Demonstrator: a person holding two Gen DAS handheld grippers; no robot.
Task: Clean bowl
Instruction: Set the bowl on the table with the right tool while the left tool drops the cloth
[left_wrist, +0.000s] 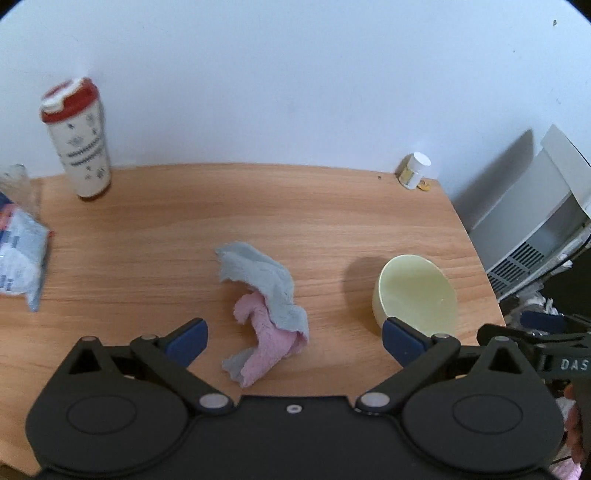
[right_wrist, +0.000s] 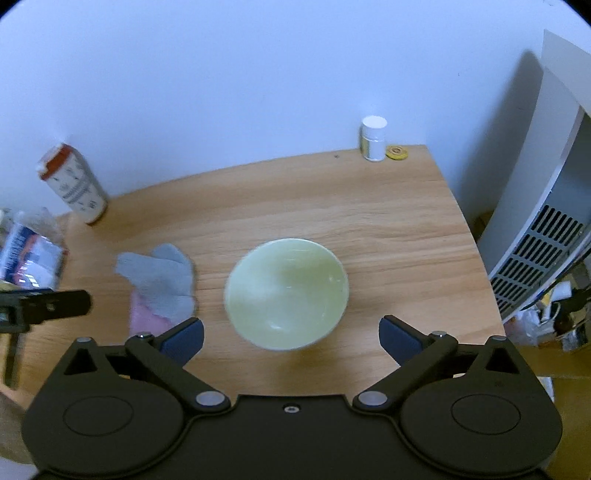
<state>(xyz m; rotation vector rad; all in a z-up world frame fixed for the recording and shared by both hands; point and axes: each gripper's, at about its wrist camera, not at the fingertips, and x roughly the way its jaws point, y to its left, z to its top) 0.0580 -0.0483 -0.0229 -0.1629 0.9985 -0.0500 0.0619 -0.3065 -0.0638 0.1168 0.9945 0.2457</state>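
Note:
A pale green bowl (right_wrist: 287, 293) stands upright on the wooden table (right_wrist: 369, 221), just ahead of my right gripper (right_wrist: 291, 341), which is open with nothing between its blue pads. A crumpled grey and pink cloth (left_wrist: 266, 310) lies left of the bowl (left_wrist: 417, 291). My left gripper (left_wrist: 295, 343) is open above the near end of the cloth, its blue fingers on either side of it, apart from it. The right gripper's black body (left_wrist: 546, 354) shows at the right edge of the left wrist view. The left gripper's side (right_wrist: 44, 306) shows at the left edge of the right wrist view.
A white tumbler with a red lid (left_wrist: 77, 140) stands at the back left by the wall. A plastic packet (left_wrist: 18, 258) lies at the left edge. A small white bottle (right_wrist: 373, 138) and a yellow disc (right_wrist: 397, 152) sit at the back right corner. A white appliance (right_wrist: 546, 240) stands beyond the table's right edge.

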